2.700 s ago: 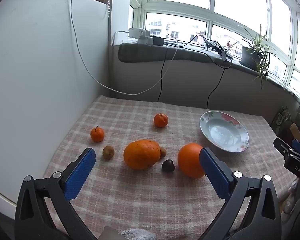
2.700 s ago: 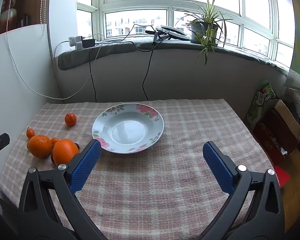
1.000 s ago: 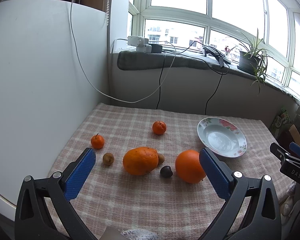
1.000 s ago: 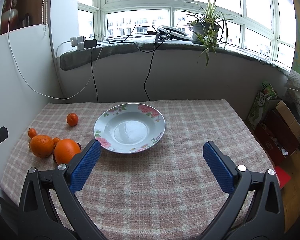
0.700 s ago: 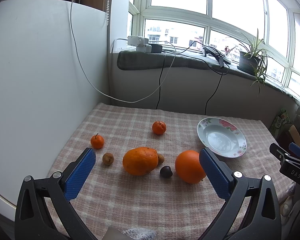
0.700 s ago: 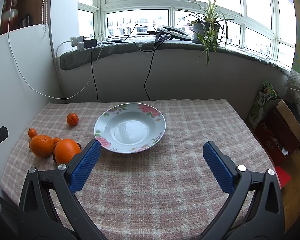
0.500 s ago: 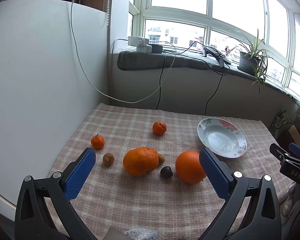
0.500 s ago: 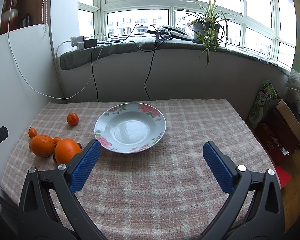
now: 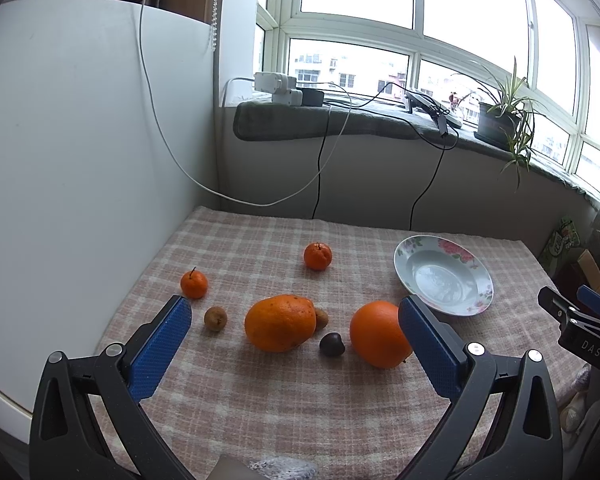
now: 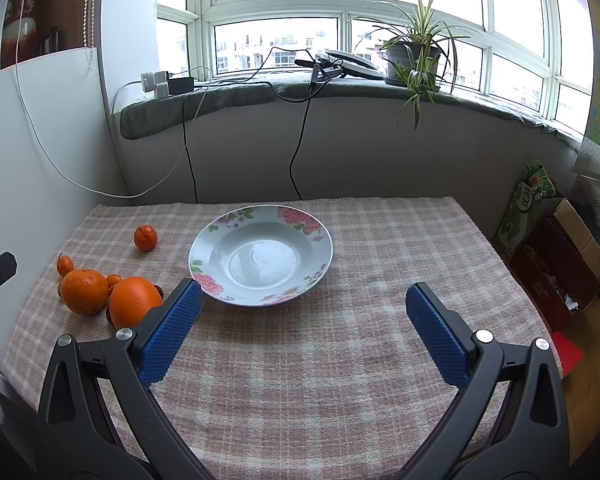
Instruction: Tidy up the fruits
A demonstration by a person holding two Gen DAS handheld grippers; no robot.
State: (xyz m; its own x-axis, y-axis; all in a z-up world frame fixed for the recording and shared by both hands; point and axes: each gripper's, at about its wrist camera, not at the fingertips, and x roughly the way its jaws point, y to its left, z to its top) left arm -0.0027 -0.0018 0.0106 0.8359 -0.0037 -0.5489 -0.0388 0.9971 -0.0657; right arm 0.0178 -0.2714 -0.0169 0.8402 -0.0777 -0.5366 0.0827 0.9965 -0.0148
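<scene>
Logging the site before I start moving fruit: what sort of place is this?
Probably a home sunroom or enclosed balcony: a checked tablecloth, bay windows facing apartment blocks, a potted plant on the sill.

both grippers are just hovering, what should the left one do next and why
Probably ease the left gripper forward and down over the large lumpy orange. Its jaws are open and already frame that fruit; the flowered plate holds nothing, and every fruit is on the checked cloth. The right gripper, also open, faces the plate.

Small brown fruit [image 9: 321, 317] half hidden behind lumpy orange [image 9: 279, 323]; kind unclear.
</scene>
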